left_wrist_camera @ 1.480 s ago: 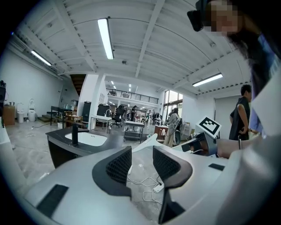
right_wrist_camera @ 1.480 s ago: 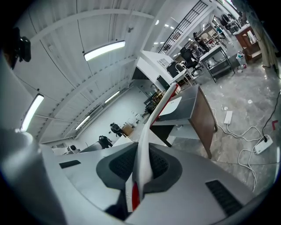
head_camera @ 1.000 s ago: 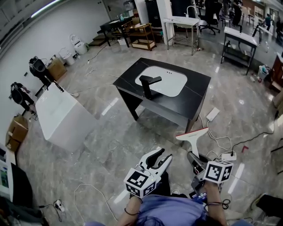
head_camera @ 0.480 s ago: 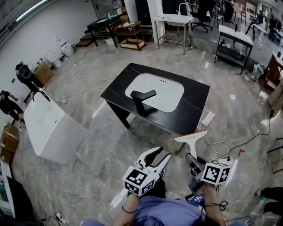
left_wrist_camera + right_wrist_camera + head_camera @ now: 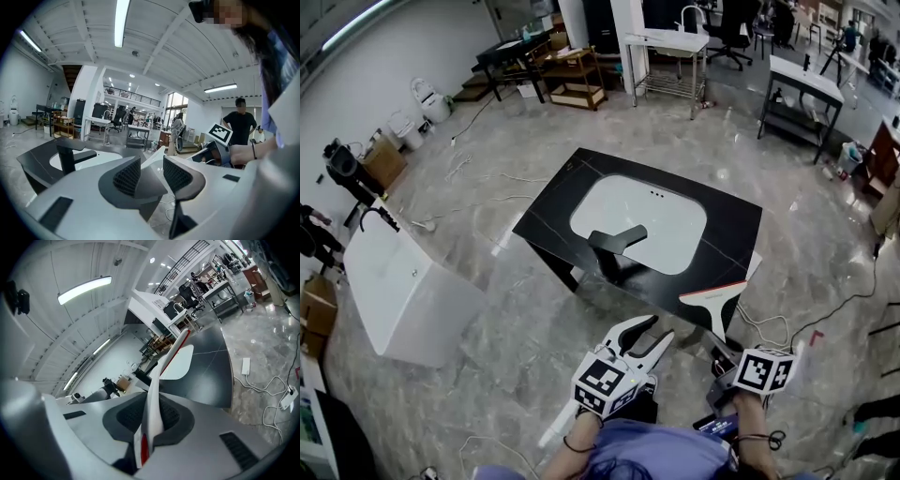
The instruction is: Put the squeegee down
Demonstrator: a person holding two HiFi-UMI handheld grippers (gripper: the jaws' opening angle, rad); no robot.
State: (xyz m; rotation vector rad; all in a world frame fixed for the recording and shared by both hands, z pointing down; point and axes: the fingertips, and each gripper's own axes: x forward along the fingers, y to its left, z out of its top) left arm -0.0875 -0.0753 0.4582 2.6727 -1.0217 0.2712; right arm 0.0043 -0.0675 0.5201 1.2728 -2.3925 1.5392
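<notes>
The squeegee (image 5: pixel 713 302) is white with a red blade edge, and my right gripper (image 5: pixel 719 343) is shut on its handle. Its blade hangs at the near right edge of the black table (image 5: pixel 731 225). In the right gripper view the squeegee (image 5: pixel 164 366) runs up from between the pads of the right gripper (image 5: pixel 152 416) towards the table. The table holds a white sink (image 5: pixel 642 220) and a black faucet (image 5: pixel 617 242). My left gripper (image 5: pixel 649 330) is open and holds nothing, just short of the table's near edge. The left gripper (image 5: pixel 146 173) shows a bare gap between its pads.
A white tub-like block (image 5: pixel 398 281) lies on the floor at the left. Cables and a power strip (image 5: pixel 811 328) trail over the floor at the right. Metal tables and shelves (image 5: pixel 670 47) stand at the back. A person (image 5: pixel 239 124) stands in the left gripper view.
Both grippers have travelled forward to the black table. The squeegee's blade, a short way off the table before, now overlaps its near right edge.
</notes>
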